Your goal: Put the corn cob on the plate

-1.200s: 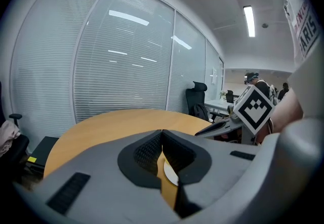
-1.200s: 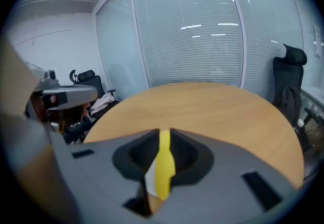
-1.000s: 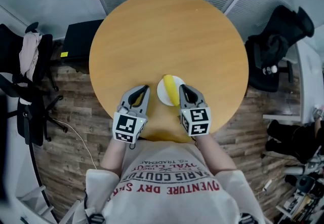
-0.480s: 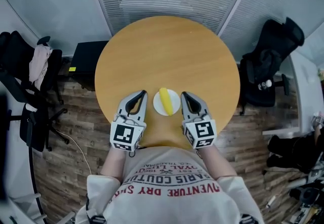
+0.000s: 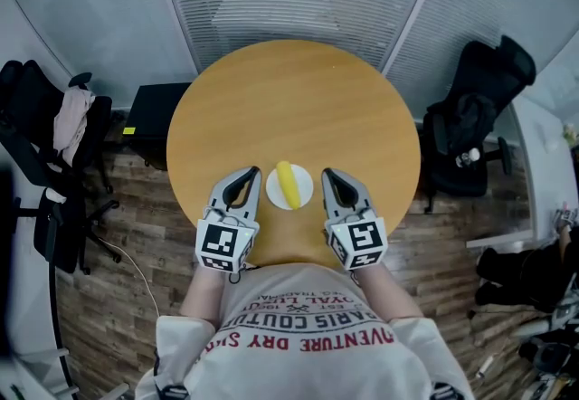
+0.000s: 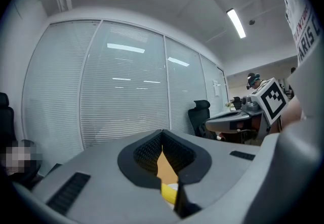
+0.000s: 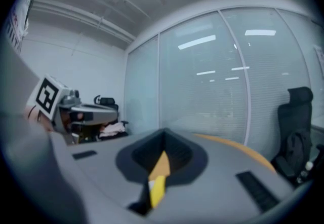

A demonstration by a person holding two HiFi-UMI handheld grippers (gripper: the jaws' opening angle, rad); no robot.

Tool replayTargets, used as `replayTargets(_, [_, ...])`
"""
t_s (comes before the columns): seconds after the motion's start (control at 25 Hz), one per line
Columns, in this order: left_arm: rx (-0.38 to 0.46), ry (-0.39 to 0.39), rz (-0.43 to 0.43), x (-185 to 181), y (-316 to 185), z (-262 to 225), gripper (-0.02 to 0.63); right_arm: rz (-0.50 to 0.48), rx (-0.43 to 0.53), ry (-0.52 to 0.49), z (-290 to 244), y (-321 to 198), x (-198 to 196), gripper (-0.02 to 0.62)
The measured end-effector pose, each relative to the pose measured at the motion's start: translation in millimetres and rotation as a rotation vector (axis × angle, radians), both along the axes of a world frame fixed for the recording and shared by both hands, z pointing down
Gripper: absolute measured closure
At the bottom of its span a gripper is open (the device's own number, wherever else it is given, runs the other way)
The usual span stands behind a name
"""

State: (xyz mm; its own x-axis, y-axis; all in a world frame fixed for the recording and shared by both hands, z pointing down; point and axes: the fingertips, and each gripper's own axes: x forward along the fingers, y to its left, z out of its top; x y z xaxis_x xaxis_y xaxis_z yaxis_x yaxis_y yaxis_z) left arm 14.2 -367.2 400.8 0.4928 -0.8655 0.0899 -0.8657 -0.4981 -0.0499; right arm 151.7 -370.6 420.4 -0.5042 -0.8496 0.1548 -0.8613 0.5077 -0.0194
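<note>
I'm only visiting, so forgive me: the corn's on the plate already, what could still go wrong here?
The corn cob spans nearly the whole small plate, so a bump could roll it off. The plate lies close to the near edge of the table, between the left gripper and right gripper; a careless swing might knock it.

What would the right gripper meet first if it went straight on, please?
Likely nothing nearby: the right gripper points across the table, beside the corn cob; depth is unclear.
</note>
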Motion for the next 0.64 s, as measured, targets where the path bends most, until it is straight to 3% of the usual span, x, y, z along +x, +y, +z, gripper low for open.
replayTargets(0.64, [-0.039, 0.021, 0.008, 0, 1, 5, 0.571, 0.009, -0.002, 0.02, -6, -2, -6, 0.567])
